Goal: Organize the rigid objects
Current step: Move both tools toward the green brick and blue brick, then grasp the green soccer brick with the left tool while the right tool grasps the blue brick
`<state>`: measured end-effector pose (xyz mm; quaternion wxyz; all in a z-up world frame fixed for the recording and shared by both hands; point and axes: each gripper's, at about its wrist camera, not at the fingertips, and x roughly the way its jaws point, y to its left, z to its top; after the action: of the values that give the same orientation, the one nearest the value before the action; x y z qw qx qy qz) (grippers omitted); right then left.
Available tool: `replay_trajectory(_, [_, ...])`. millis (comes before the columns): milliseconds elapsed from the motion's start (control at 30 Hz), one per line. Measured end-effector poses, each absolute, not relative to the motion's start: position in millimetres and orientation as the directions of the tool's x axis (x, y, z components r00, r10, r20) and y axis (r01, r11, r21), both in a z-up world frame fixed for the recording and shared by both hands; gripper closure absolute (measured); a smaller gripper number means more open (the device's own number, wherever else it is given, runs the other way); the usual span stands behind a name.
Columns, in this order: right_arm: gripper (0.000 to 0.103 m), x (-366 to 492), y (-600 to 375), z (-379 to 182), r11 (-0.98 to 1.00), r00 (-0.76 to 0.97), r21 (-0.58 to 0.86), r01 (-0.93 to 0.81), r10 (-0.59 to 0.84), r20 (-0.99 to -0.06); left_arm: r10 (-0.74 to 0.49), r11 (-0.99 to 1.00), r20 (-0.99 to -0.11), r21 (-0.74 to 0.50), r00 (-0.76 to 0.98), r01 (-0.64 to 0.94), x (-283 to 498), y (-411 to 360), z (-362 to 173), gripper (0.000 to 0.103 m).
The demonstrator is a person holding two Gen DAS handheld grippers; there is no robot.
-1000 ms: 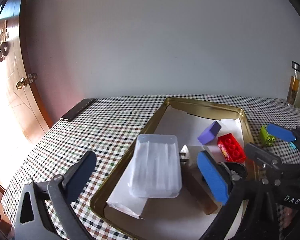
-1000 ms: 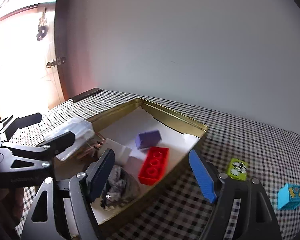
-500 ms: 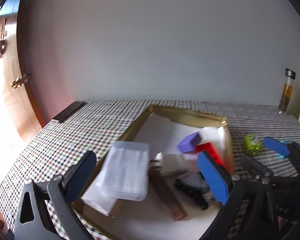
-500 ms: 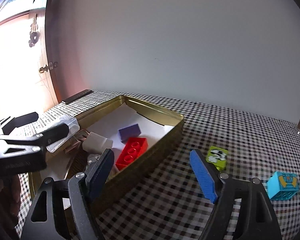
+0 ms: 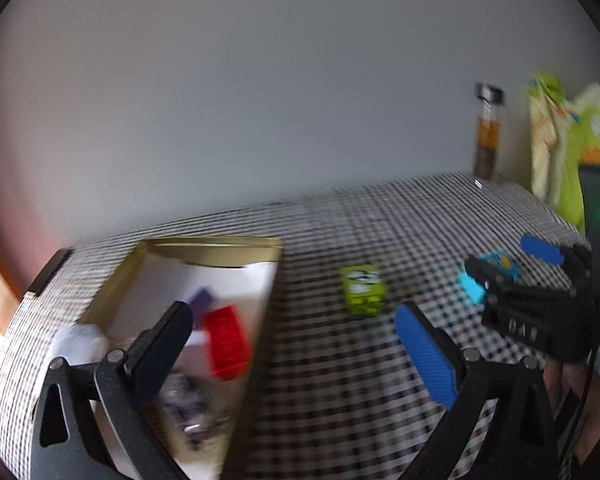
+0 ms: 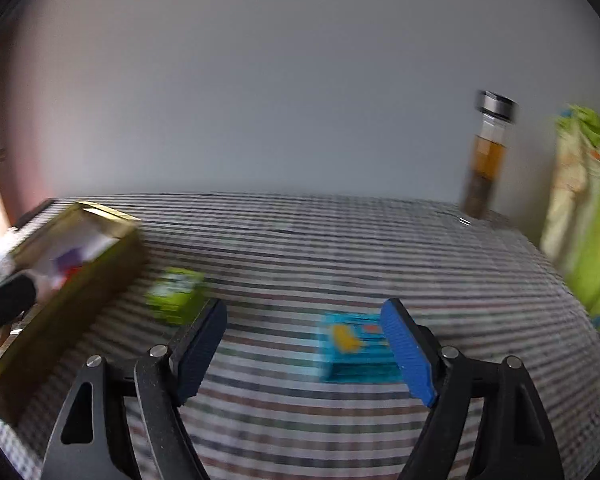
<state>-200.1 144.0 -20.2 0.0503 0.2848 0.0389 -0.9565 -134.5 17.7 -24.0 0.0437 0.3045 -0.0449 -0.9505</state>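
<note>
A gold tray [image 5: 204,243] at the left holds a red brick [image 5: 226,342] and a purple block [image 5: 202,298] on white paper. On the checked cloth to its right lie a green cube [image 5: 362,290] and a cyan cube [image 5: 498,264]. My left gripper [image 5: 292,316] is open and empty over the tray's right edge. My right gripper [image 6: 302,308] hangs low over the cloth with its jaws opening. The cyan cube [image 6: 356,344] lies just ahead between its fingers, close to the right pad and not gripped. The green cube [image 6: 174,294] sits left of its left finger.
A tall bottle [image 6: 486,160] of brown liquid stands by the wall at the back right, next to a green and yellow bag [image 6: 588,208]. A dark flat slab [image 5: 48,276] lies at the table's far left. The tray [image 6: 60,280] also holds a clear box [image 5: 76,340].
Both grippers have swung right, off the tray and over the open cloth. The tray slid to the left of both views. The cyan cube now sits right before the right gripper.
</note>
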Motion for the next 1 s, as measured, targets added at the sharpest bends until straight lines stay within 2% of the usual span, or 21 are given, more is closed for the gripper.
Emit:
replay_trajectory(100, [0.016,-209,167,-24,-0.998,-0.814,-0.018,0.056,-0.035,-0.580,-0.086,-0.991,-0.629,0.134,-0.773,0.001,-157,42,-37,0.001])
replay_trajectory(233, [0.016,-219,173,-30,-0.997,-0.775,-0.005,0.072,-0.053,-0.630,-0.064,-0.993,-0.675,0.115,-0.735,-0.019,-180,51,-47,0.001])
replay_trajectory(567, [0.016,-237,186,-42,-0.993,-0.713,0.080,0.087,-0.118,-0.691,0.002,-0.994,-0.704,0.077,-0.710,-0.080,-208,52,-56,0.001])
replay_trajectory(633, [0.016,-239,185,-44,-0.993,-0.704,0.076,0.094,-0.120,-0.700,0.023,-0.993,-0.718,0.064,-0.696,-0.100,-212,52,-59,0.003])
replay_trajectory(800, [0.016,-245,187,-48,-0.993,-0.681,0.075,0.086,-0.113,-0.724,0.036,-0.994,-0.751,0.042,-0.660,-0.103,-231,53,-72,0.020])
replay_trajectory(933, [0.016,-250,191,-54,-0.992,-0.664,0.088,0.090,-0.126,-0.737,0.034,-0.996,-0.765,0.028,-0.643,-0.086,-239,49,-79,0.021])
replay_trajectory(1000, [0.016,-251,189,-57,-0.992,-0.651,0.081,0.102,-0.128,-0.748,0.037,-0.996,-0.774,0.020,-0.632,-0.082,-241,46,-84,0.031])
